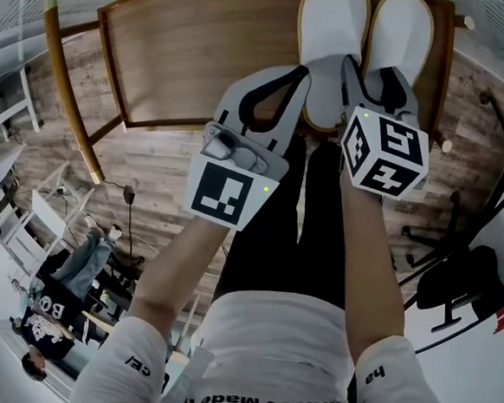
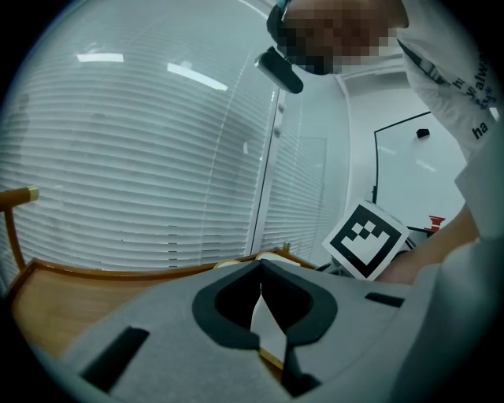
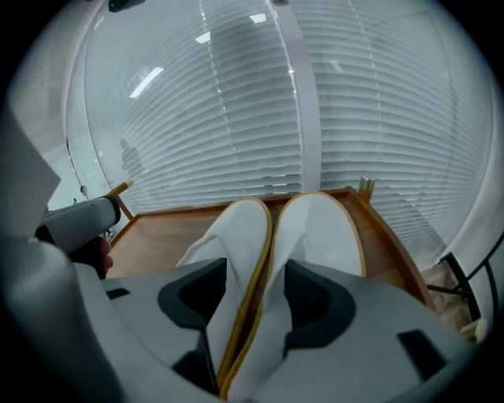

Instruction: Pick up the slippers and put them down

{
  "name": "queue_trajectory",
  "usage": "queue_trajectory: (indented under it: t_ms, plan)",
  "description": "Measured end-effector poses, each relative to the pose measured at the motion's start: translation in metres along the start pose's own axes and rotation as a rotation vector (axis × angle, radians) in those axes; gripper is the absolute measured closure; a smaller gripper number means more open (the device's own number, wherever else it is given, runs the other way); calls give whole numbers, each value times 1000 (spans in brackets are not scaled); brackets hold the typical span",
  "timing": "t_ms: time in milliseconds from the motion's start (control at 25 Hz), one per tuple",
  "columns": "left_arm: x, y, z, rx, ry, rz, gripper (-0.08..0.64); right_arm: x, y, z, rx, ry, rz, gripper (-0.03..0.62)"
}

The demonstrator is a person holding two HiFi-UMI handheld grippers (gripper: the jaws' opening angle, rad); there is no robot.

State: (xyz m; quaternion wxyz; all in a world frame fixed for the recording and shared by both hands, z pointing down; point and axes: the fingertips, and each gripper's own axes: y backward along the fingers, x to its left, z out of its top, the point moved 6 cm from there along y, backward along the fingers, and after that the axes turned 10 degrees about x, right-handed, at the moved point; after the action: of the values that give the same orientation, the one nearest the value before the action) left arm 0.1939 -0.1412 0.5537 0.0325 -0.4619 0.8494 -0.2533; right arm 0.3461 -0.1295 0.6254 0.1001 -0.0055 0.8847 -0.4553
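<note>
1. Head view: the left tongs (image 1: 304, 74) are pressed together at the tips, right at the heel edge of the left slipper (image 1: 331, 29). The right tongs (image 1: 375, 76) are spread over the heel of the right slipper (image 1: 403, 30). Both white slippers lie side by side on the wooden table (image 1: 194, 53), toes pointing away from the person.
2. Left gripper view: the left tongs (image 2: 261, 268) meet at the tips, pinching a white, yellow-edged strip of the left slipper (image 2: 264, 323) above the table (image 2: 47, 291).
3. Right gripper view: the right tongs (image 3: 256, 271) stand apart and pinch nothing. The touching yellow-trimmed edges of the left slipper (image 3: 236, 228) and right slipper (image 3: 319, 228) run between them on the table (image 3: 157, 236).
</note>
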Motion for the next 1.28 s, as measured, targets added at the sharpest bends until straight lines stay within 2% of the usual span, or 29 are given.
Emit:
queue_trajectory:
  t_ms: [200, 400, 600, 960, 1280]
  plan:
    - [4, 2, 0, 5, -1, 10, 548, -1, -6, 7, -4, 10, -33, 381]
    - [5, 3, -1, 10, -1, 18, 548, -3, -4, 7, -16, 37, -67, 469]
    - [5, 5, 2, 2, 3, 23, 548, -5, 1, 6, -25, 43, -71, 505]
    - [6, 11, 11, -12, -1, 27, 548, -4, 13, 13, -70, 57, -74, 515]
    - [0, 21, 34, -41, 3, 37, 548, -7, 37, 29, -105, 72, -70, 515]
